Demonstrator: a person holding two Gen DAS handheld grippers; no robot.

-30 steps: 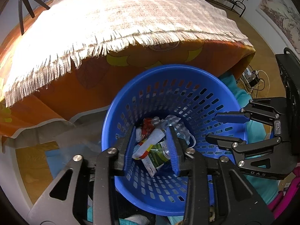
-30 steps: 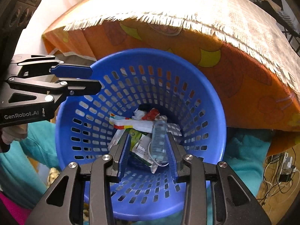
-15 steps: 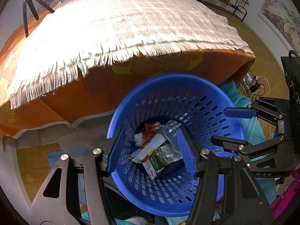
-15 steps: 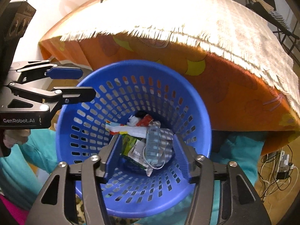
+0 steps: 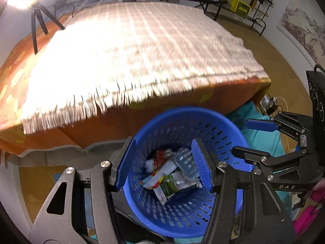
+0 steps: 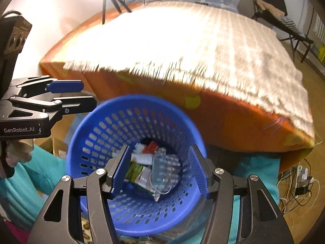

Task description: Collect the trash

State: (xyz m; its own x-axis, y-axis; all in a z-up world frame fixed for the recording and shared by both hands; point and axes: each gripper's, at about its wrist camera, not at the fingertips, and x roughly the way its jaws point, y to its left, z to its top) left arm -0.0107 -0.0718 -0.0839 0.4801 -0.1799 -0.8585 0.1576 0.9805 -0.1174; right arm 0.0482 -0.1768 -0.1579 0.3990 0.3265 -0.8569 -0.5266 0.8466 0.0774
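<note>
The bed (image 5: 130, 46) filled the far part of both views, covered by a pale fringed blanket (image 6: 199, 46) over an orange sheet (image 6: 233, 120); no loose litter could be made out on it, though the surface was overexposed and blurred. Directly in front of it stood the blue basket (image 5: 203, 120), perforated and tilted towards you, close against the side of the bed. The trash (image 5: 172, 172) lay heaped in the bottom of the basket: crumpled wrappers, a green packet, a clear plastic piece and a thin white cord. Your left gripper (image 5: 164, 162) was released, its jaws spread wide above the basket with nothing between them. Your right gripper (image 6: 160, 168) was likewise spread and empty, held over the same opening. Each tool showed at the edge of the other's view, so the two were near one another. In my judgement, the risks were as follows: a careless move could knock the two tools together, or catch the rim and tip the light basket, spilling the heap. The cord could also snag a finger.
</note>
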